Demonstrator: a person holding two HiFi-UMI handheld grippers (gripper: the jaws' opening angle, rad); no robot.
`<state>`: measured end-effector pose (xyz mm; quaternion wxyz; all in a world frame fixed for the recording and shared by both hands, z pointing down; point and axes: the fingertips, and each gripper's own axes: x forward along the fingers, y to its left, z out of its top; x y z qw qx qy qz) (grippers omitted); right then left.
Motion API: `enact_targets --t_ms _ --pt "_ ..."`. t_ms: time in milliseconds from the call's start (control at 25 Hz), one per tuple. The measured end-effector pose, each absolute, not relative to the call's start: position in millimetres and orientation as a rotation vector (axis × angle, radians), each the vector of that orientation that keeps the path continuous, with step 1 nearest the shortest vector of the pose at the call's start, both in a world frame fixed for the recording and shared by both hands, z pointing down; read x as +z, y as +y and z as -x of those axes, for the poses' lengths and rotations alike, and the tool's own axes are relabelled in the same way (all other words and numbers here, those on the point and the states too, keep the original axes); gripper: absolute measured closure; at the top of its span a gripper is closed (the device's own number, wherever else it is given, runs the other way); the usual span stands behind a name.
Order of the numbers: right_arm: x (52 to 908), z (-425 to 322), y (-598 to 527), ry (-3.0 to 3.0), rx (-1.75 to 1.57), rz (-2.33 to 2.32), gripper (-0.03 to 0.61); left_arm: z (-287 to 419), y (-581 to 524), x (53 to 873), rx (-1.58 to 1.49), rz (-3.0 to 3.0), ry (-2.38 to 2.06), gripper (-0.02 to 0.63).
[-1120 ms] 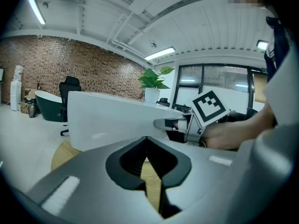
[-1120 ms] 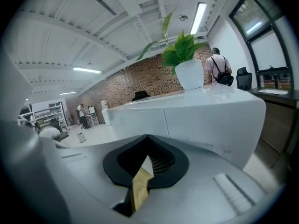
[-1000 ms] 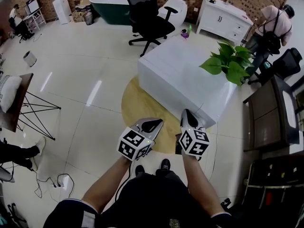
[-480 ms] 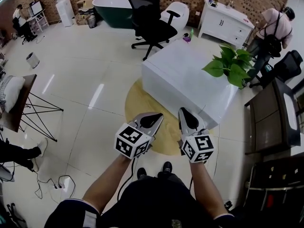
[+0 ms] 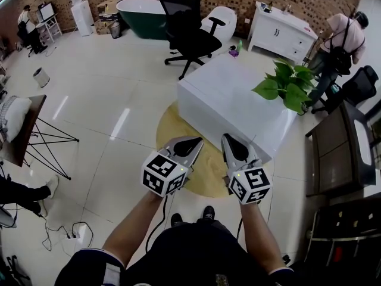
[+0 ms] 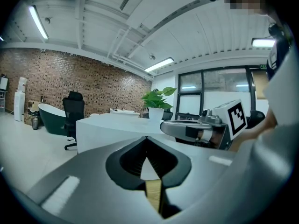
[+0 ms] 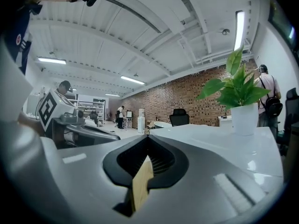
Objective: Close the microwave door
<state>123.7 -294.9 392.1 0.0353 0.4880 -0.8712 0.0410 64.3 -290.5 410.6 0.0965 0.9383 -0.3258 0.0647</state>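
- You hold the left tool (image 5: 187,145) and the right tool (image 5: 230,148) side by side above the floor.
- Each tool's jaws are pressed together, with nothing between them.
- Both tools point at a white table (image 5: 232,97) with a green plant (image 5: 287,83) on it.
- A round yellow rug (image 5: 178,133) lies under the table's near corner.

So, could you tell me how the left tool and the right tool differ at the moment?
The left tool slants inward, toward the right one; the right tool points nearly straight ahead. The left tool's tip shows over the yellow rug, the right tool's against the white table. Both are shut and hold nothing.
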Motion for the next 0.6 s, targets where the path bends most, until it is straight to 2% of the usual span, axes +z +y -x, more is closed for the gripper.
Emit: enact_targets --t_ms 600 --pt "388.7 -127.0 -304.2 -2.677 0.114 -1.5 0.578 -68.2 -296.9 412.7 0.203 -2.778 -0.966 0.604"
